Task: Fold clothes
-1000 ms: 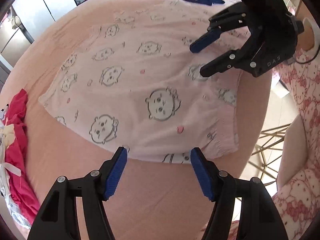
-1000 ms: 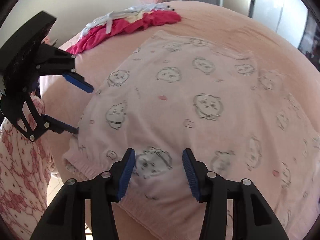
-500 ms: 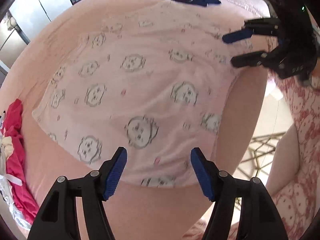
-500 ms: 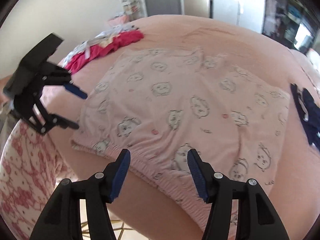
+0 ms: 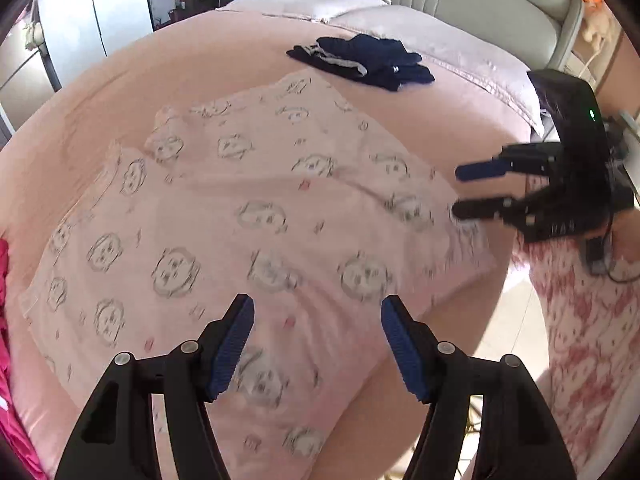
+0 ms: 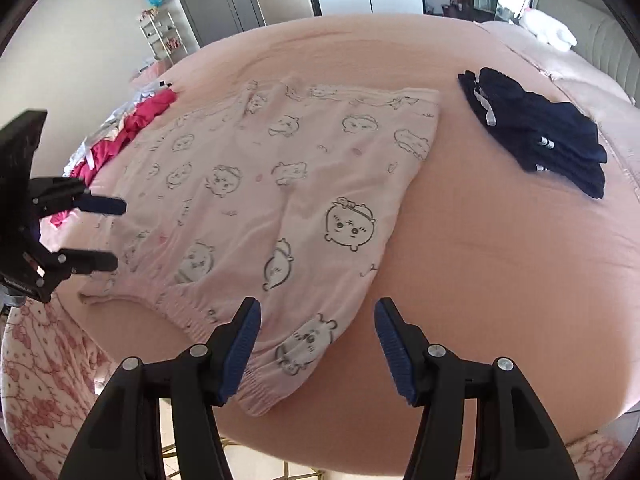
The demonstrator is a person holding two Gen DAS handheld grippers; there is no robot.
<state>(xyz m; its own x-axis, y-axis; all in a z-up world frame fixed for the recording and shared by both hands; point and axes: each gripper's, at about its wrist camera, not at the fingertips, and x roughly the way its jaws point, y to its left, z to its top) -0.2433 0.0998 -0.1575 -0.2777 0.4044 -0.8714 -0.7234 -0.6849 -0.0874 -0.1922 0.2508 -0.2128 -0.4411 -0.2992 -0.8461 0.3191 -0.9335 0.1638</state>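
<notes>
While the pink printed garment [image 6: 280, 200] lies spread flat on the bed [image 6: 500, 240] for folding, we hold our left gripper [image 5: 316, 344] and right gripper [image 6: 316, 344] open and empty over its near waistband edge.

Your left view smears the pink printed shorts [image 5: 256, 232] with motion blur, worst at the waistband corner beside the right gripper [image 5: 460, 190], so you cannot tell whether its lower finger touches cloth. The red garment pile [image 5: 3, 280] is cut off by the frame edge.
</notes>
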